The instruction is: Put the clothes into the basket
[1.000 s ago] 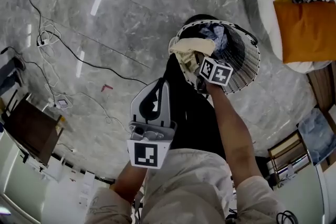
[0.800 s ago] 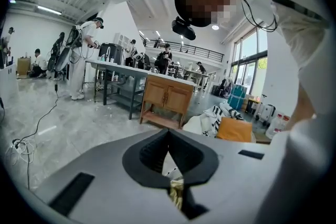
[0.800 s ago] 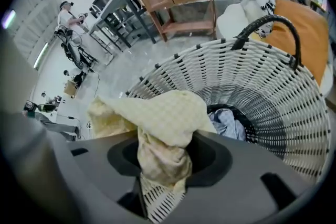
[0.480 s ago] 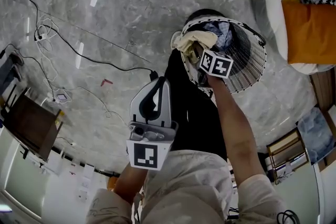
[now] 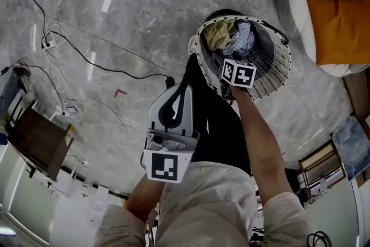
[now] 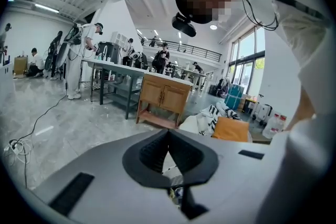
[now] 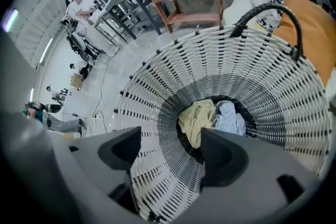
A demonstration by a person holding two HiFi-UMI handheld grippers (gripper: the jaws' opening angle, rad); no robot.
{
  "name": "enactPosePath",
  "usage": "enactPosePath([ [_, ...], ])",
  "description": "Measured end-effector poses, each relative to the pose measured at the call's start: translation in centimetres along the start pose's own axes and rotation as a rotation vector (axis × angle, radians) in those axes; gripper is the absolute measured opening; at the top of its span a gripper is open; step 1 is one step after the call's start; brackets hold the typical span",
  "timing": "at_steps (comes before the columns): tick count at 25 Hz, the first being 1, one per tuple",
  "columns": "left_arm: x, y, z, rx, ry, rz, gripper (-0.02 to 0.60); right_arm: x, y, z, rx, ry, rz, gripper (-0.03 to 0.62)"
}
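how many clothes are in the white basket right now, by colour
pale yellow garment: 1
light blue garment: 1
total: 2 showing at the bottom of the basket; anything beneath them is hidden

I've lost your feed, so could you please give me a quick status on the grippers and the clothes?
Right gripper over basket, fingers opening, empty. Left gripper shut, empty. Yellow garment in basket beside blue garment. Nothing blocking.
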State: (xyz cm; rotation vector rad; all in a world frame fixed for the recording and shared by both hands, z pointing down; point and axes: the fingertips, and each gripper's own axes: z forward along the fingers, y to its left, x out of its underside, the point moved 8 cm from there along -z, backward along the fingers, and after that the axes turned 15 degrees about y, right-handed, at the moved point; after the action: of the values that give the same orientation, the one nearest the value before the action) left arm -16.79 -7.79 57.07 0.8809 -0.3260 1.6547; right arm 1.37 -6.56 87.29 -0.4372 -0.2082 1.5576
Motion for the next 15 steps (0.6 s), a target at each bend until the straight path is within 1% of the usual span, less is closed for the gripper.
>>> enactPosePath([
  [5,-0.6,-2.4,-1.2,0.02,-0.036,0.047,0.005,1.5,-0.5,-2.9,-0.004,-0.037,-0.005,0.325],
  [10,-1.6,-5.4,-3.4,0.032,-0.085,0.093,0.005,4.6,-0.8,-7.5,-0.014,-0.088,-0.014,0.325],
  [15,-1.7,-8.5,-5.9,0.028,-0.102,0.087,0.005,8.5,-1.9,-12.3,-0.037,-0.138,0.018,0.325],
])
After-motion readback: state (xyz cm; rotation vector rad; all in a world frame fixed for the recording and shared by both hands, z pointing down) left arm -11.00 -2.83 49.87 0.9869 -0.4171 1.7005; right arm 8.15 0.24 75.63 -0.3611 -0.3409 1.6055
